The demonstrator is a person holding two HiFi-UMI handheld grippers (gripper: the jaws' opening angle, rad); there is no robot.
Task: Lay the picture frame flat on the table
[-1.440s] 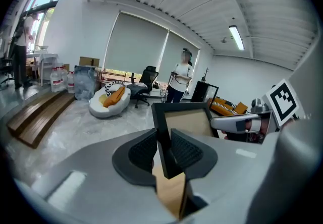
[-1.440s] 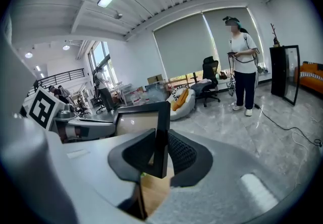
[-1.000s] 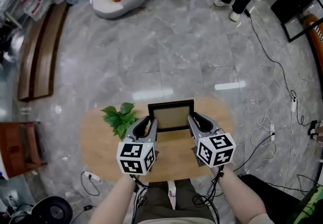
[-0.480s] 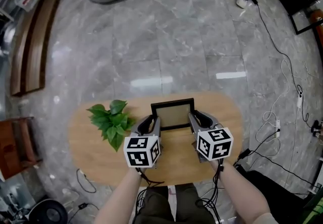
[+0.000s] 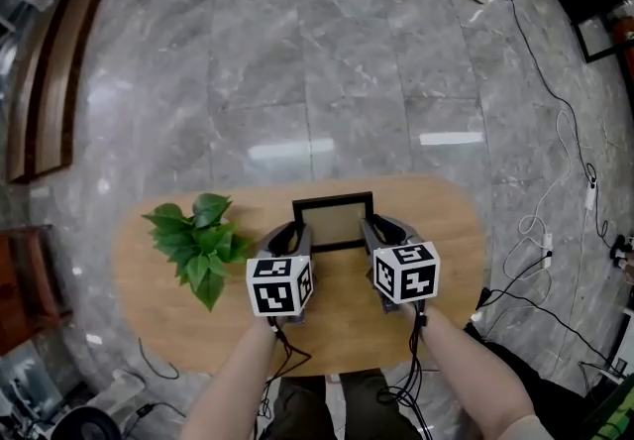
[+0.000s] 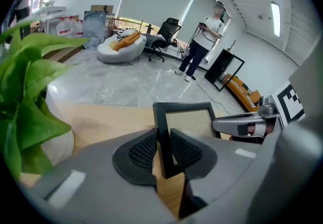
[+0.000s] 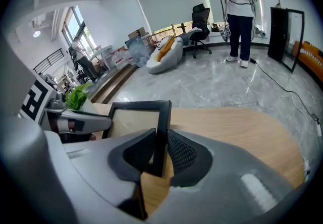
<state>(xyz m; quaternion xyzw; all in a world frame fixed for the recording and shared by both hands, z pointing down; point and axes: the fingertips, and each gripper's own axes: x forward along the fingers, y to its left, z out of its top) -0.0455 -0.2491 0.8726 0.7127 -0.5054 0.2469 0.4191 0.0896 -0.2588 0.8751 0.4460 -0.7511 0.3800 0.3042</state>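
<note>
**Frame upright in both grippers, grip same as a second ago**

Versus the earlier head view, only the camera has shifted. The table (image 5: 441, 230) sits lower and wider in view, and the frame (image 5: 334, 198) is upright as before. It stands on the table, right of the plant (image 5: 198, 245), not touching it.

The frame is a thin black rectangle with a matte border and a pale beige panel with faint glare. The table is a light wood oval. The plant has glossy green leaves.

The left gripper (image 5: 301, 240) is closing its ribbed dark pads on the frame's left bar (image 6: 162, 132). The right gripper (image 5: 368, 235) has its pads narrow on the right bar (image 7: 161, 132).
</note>
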